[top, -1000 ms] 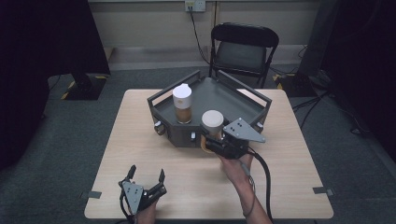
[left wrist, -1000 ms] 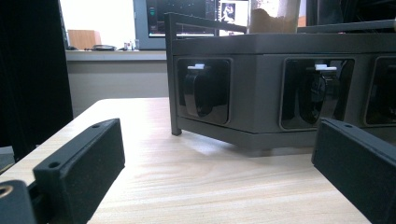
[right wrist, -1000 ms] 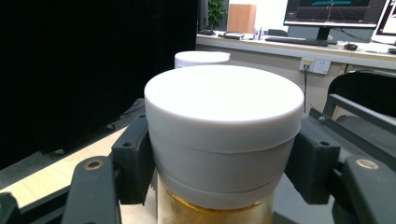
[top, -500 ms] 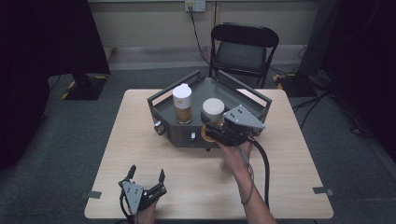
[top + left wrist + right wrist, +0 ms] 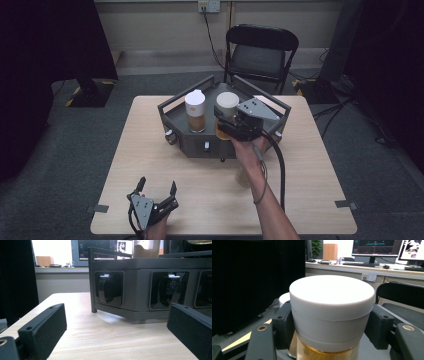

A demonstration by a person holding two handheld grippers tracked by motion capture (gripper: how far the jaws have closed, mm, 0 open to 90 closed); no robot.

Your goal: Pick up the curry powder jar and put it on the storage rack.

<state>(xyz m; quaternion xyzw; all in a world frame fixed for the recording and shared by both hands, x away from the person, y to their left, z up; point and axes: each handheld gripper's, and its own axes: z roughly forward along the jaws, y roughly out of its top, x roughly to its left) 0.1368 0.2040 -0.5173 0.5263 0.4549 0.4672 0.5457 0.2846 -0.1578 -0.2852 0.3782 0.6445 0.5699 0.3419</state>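
Between the jaws of the right gripper (image 5: 329, 322) we saw the white-lidded jar (image 5: 331, 312) clasped at its lid, over the grey tray (image 5: 175, 112); the left gripper (image 5: 156, 190) rested open near the table's (image 5: 310, 165) edge.

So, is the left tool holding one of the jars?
No, in the high view the left tool rests open and empty on the table, far from the two jars in the grey tray.

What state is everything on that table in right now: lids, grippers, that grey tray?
Right jar: upright in tray, white lid on, gripped.
Left jar: upright, lidded, untouched.
Right gripper: shut on the right jar's lid.
Left gripper: open, low over table.
Tray: sitting on table.
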